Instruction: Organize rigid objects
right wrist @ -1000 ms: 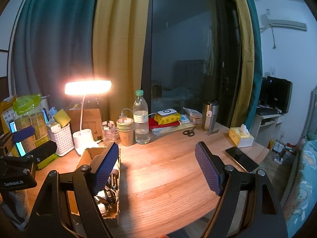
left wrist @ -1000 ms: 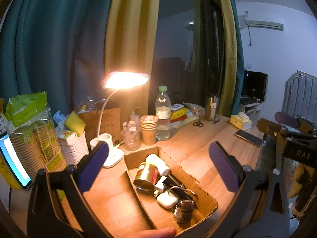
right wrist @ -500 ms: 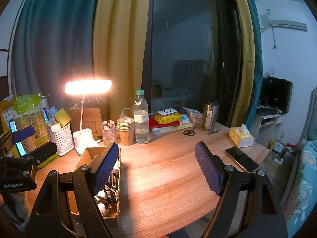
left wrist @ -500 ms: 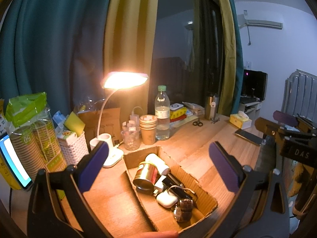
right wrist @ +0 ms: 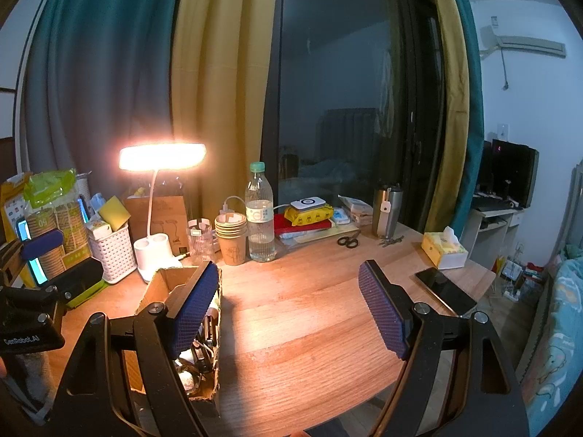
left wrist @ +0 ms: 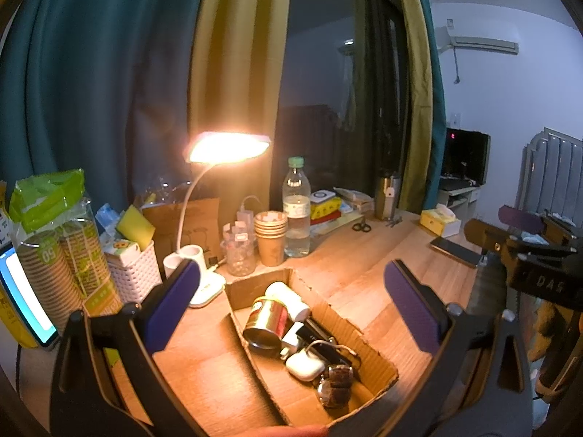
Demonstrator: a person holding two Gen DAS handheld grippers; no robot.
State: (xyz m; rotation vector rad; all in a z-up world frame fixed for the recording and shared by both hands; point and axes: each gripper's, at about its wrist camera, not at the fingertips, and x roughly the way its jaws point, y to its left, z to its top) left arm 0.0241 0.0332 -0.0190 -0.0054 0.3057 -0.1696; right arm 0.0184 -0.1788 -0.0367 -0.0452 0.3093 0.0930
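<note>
Cardboard box holds my sorted pieces: a metal tin, an earbud case, a watch. Above it my left gripper gapes wide; beside it, my right gripper too, both empty.

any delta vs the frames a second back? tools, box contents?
Nothing visibly changed. Both tools, left and right, stay open and empty in the same spots. The cardboard box keeps the same load: metal can, white earbud case, watch. Nothing was taken hold of or let go.
</note>
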